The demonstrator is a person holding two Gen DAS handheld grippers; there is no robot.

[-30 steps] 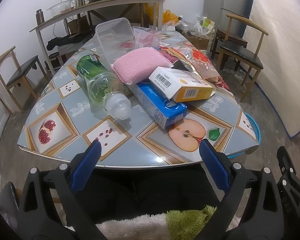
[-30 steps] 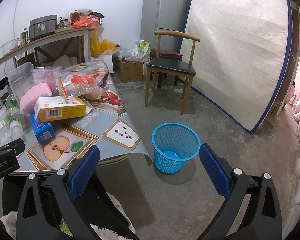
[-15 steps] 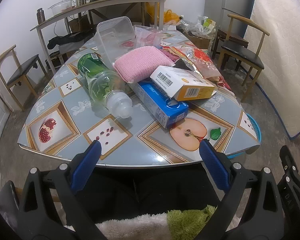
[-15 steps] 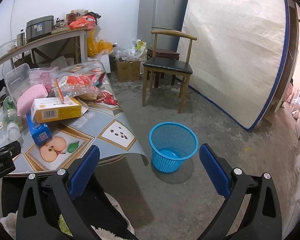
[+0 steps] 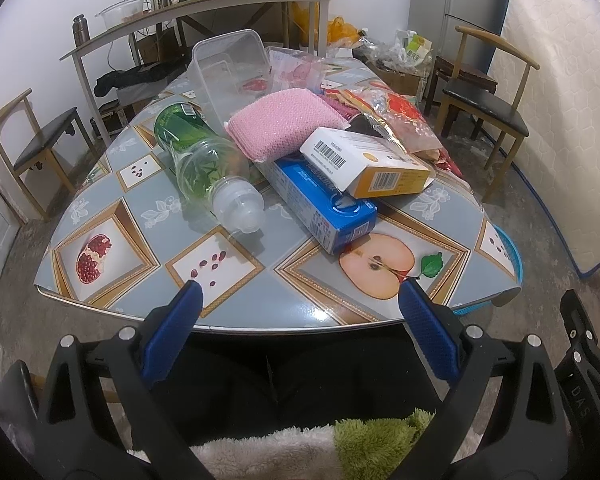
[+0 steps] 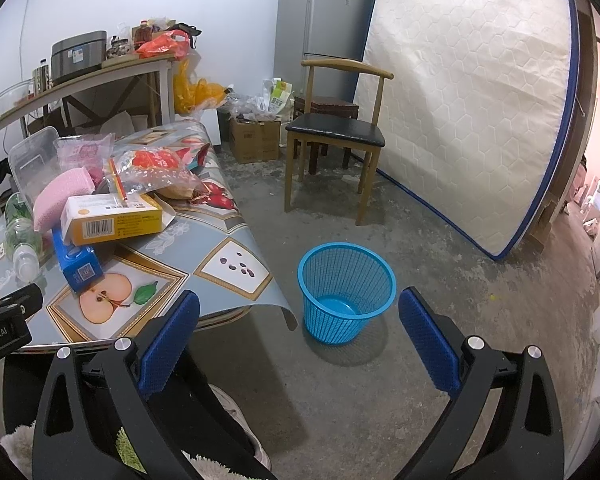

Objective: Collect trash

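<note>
Two claws, both spread, nothing held. L wrist view: left claw [image 5: 296, 314] at bench [image 5: 148, 216] edge; green bottle [image 5: 198, 160] on its side, blue box [image 5: 320, 200] under white-orange box [image 5: 364, 164], pink sponge [image 5: 284, 122] behind. R wrist view: right claw [image 6: 298, 328] above floor; blue basket [image 6: 346, 292] beside bench corner.

Both the left gripper [image 5: 298, 300] and the right gripper [image 6: 299, 308] have black frames with silver screws and blue textured pads [image 5: 428, 332]. The person wears black trousers and a fluffy white and green garment.
</note>
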